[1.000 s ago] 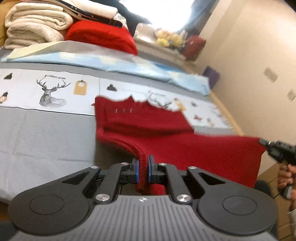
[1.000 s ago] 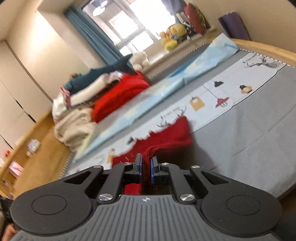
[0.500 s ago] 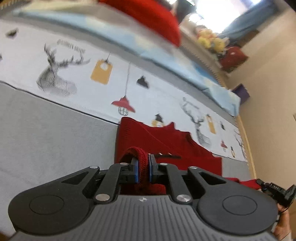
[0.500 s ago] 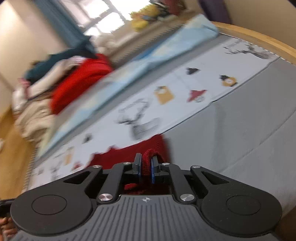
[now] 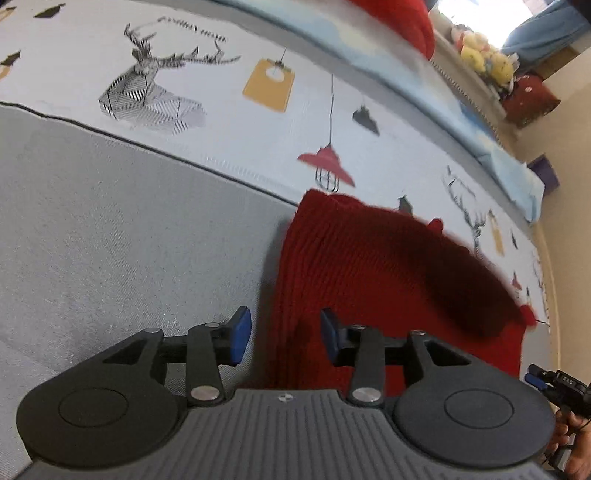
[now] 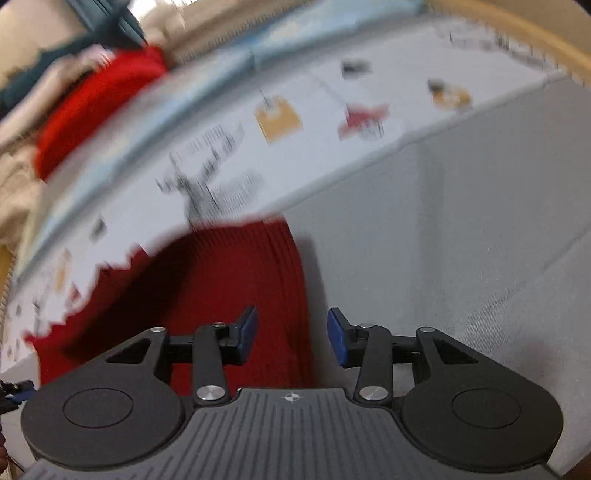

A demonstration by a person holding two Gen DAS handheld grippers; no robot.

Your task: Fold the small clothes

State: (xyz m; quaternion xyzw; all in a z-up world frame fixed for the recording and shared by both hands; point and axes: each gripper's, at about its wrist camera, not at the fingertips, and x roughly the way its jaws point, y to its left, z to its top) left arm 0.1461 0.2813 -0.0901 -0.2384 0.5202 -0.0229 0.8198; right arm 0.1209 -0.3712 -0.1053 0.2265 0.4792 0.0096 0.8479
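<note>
A small red knitted garment (image 5: pixel 376 273) lies on the grey and printed bed cover (image 5: pixel 110 240). My left gripper (image 5: pixel 284 341) hovers over the garment's near left edge, its jaws opening, and the blue pads (image 5: pixel 240 334) do not press on the cloth. In the right wrist view the same red garment (image 6: pixel 229 288) is blurred by motion. My right gripper (image 6: pixel 291 334) is over its near right edge, jaws opening too, pads clear of the knit. The right gripper's tip (image 5: pixel 550 384) and a hand show at the far right of the left wrist view.
A white strip printed with deer and lamps (image 5: pixel 221 92) crosses the bed beyond the garment. Farther back lie a pale blue sheet (image 5: pixel 424 99), a red bundle (image 6: pixel 96 114) among piled clothes, and plush toys (image 5: pixel 484 59) by the window. A wooden bed edge (image 6: pixel 517 33) curves at the right.
Both grippers came down to the bed with the red garment and let go of its edge. Their jaws went from shut on the knit to standing apart.
</note>
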